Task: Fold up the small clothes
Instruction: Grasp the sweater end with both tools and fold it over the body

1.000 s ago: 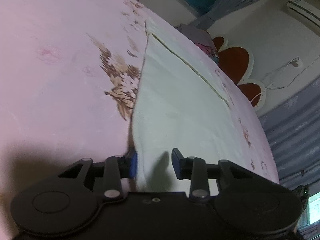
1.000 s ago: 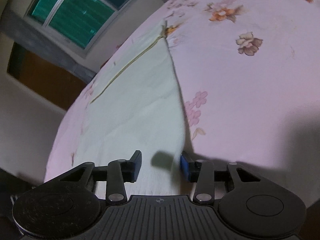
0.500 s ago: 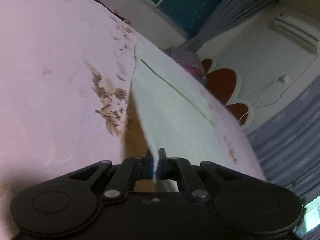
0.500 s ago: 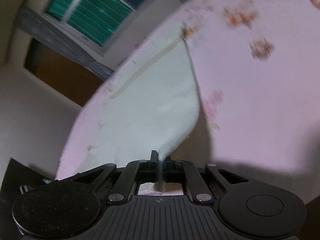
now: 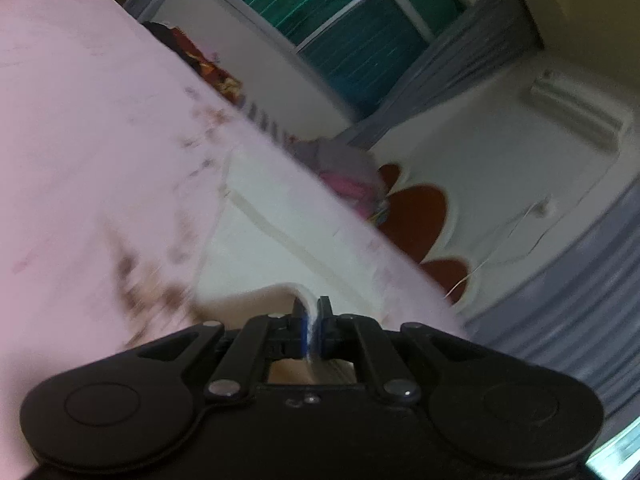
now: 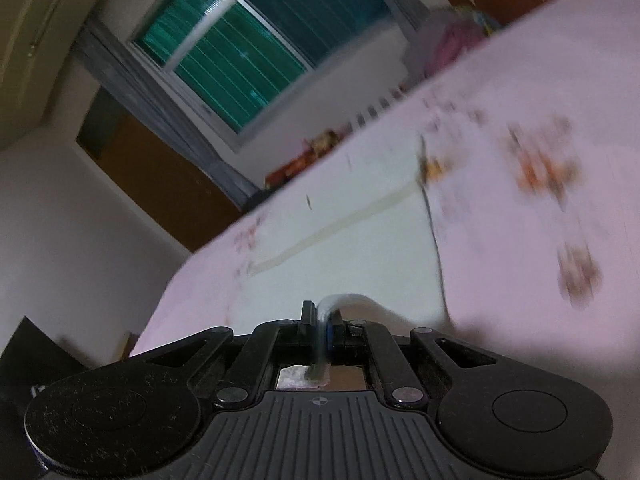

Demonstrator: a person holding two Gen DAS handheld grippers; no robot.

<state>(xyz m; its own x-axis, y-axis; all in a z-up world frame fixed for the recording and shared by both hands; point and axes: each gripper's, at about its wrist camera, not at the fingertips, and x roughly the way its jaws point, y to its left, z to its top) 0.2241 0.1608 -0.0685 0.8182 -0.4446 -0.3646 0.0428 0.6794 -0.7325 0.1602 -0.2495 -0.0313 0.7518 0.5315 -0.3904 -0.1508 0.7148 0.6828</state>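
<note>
Only one white cloth [image 5: 280, 236] lies on the pink floral bedsheet [image 5: 80, 128], its near edge lifted off it. Two grippers pinch that edge: the left gripper [image 5: 312, 320] and the right gripper [image 6: 322, 322], each pressed together on fabric.

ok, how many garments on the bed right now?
1: a white cloth flat on the pink bedsheet, its near edge pinched by both grippers. The pile beyond the bed is too blurred to count.
</note>
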